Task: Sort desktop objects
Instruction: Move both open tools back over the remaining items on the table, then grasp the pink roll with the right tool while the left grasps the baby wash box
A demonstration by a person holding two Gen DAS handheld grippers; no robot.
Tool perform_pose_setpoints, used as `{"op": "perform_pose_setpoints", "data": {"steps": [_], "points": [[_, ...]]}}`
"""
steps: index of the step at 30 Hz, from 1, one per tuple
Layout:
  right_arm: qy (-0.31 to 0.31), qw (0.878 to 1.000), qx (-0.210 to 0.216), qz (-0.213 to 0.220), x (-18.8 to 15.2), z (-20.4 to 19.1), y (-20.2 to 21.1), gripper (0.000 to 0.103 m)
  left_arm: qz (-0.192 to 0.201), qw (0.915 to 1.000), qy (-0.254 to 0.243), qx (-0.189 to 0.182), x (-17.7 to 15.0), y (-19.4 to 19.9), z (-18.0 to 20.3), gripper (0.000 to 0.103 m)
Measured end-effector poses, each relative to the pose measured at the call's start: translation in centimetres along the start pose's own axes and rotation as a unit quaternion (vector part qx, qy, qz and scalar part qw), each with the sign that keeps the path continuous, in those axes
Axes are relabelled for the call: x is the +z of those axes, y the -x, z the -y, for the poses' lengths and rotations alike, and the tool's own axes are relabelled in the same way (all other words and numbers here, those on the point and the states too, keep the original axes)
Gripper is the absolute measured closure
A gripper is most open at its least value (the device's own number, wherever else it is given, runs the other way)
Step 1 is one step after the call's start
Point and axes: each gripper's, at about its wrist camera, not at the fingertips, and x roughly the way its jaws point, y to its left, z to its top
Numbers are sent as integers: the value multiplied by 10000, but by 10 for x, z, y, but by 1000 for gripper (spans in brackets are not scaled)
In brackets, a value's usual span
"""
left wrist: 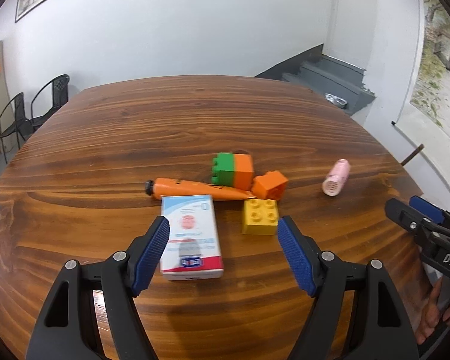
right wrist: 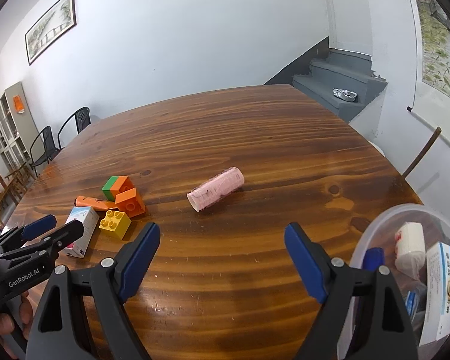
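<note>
Hovering with jaws wide and empty, the left gripper (left wrist: 223, 228) faces the white box (left wrist: 192, 237) lying near on the table (left wrist: 165, 126); straddle its long sides squarely. The right gripper (right wrist: 222, 240), also spread empty, faces the pink roll (right wrist: 215, 189).

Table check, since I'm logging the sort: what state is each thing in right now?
left gripper: open, empty
right gripper: open, empty
white box: lying flat
orange tube: lying, capped
pink roll: on its side
yellow brick: studs up
clear container: uncovered, holding items
</note>
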Motion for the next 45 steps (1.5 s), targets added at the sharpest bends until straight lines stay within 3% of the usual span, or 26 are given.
{"op": "perform_pose_setpoints", "data": {"steps": [10,29,43,45], "points": [[159,9998,9,-145,7,-8,-17,15,-195,9990,169,371,-1,-21,-24,25],[-93,9984,14,-559,32,-2,-62,15,-609,9974,277,255,-2,-40,-27,25],[-124,9957,-343,-849,44,-2,-107,15,-808,9960,238,291,0,-52,-30,26],[-100,9952,-372,-898,43,-2,-112,15,-800,9960,239,312,0,-52,-31,29]]}}
